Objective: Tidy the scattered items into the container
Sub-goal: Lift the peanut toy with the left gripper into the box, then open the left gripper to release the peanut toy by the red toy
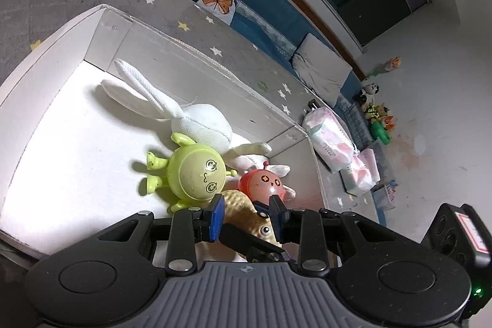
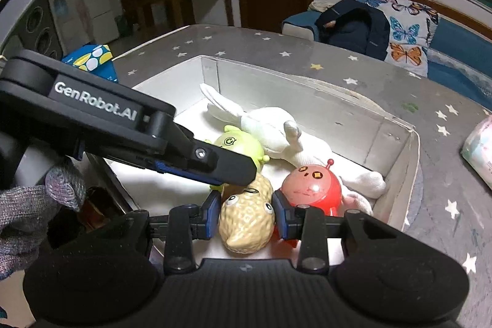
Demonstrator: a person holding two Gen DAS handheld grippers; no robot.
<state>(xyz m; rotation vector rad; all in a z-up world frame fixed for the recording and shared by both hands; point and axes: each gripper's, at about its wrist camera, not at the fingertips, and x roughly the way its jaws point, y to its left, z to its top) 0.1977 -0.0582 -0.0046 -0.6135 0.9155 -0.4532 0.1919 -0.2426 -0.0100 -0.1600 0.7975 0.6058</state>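
The right gripper [image 2: 246, 212] pinches the peanut toy [image 2: 247, 220] low inside the box [image 2: 396, 125] for release; the left gripper [image 1: 246, 212] hovers alongside, fingers spread and empty.

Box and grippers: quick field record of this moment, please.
container: white box on star-print cloth
in box: white bunny, green toy, red toy
right gripper: shut on tan peanut toy, low over the box
left gripper: open, nothing between the pads, above the peanut toy
outside box: tissue packs on the cloth
task: peanut toy not yet released
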